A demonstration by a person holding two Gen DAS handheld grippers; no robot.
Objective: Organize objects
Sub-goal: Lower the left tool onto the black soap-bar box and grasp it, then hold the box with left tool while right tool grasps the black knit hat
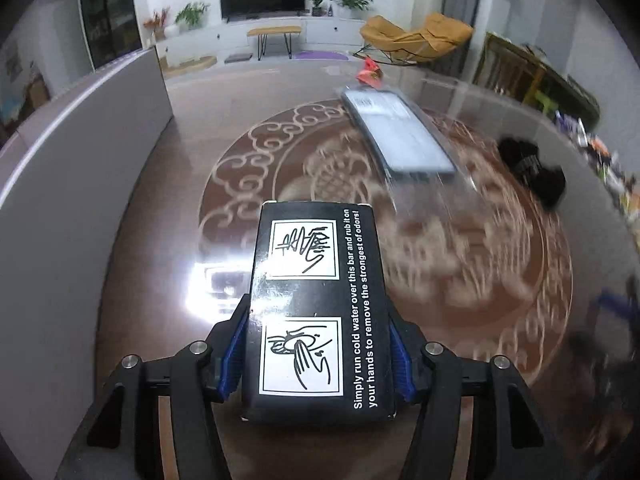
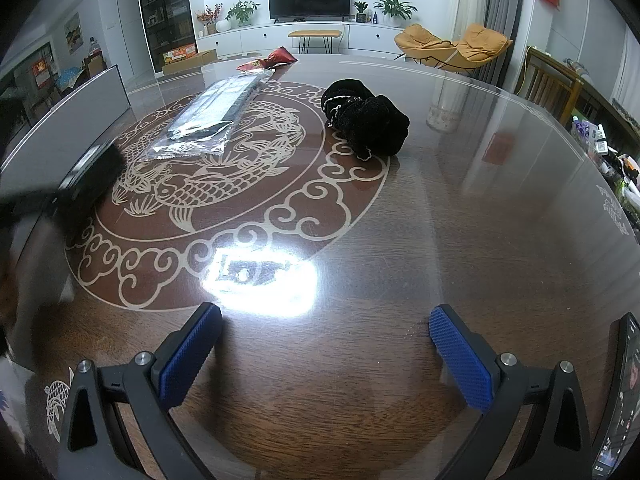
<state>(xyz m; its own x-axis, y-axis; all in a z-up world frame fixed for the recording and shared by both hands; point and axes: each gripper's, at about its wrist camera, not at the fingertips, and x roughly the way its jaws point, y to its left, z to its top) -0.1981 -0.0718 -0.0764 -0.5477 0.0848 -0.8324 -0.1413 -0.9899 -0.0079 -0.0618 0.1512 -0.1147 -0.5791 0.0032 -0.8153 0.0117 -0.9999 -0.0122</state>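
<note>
The left gripper (image 1: 316,344) is holding a black box (image 1: 316,304) between its blue fingers (image 1: 231,354). The fingers are pressing on the two long sides of the box, about half open, and the box is pointing forward, away from the camera. On its top face there are two white drawings of hands and a line of white text about cold water and odors. The gripper is pointing steeply down, over the brown surface (image 1: 160,240) with its pale fish and cloud pattern. In the right wrist view, the same box is appearing blurred at the left edge, above the surface.

The right gripper (image 2: 326,344) is staying wide open with nothing between its fingers (image 2: 460,356). It is also pointing down at the surface, near the bright reflection of a lamp.

Farther away on the surface, a long flat package in clear plastic (image 2: 208,120) is lying, and to its right a black cloth bundle (image 2: 366,122). Behind the package, a red packet (image 2: 268,59) is lying near the far edge. A phone (image 2: 618,400) is lying at the right edge.
</note>
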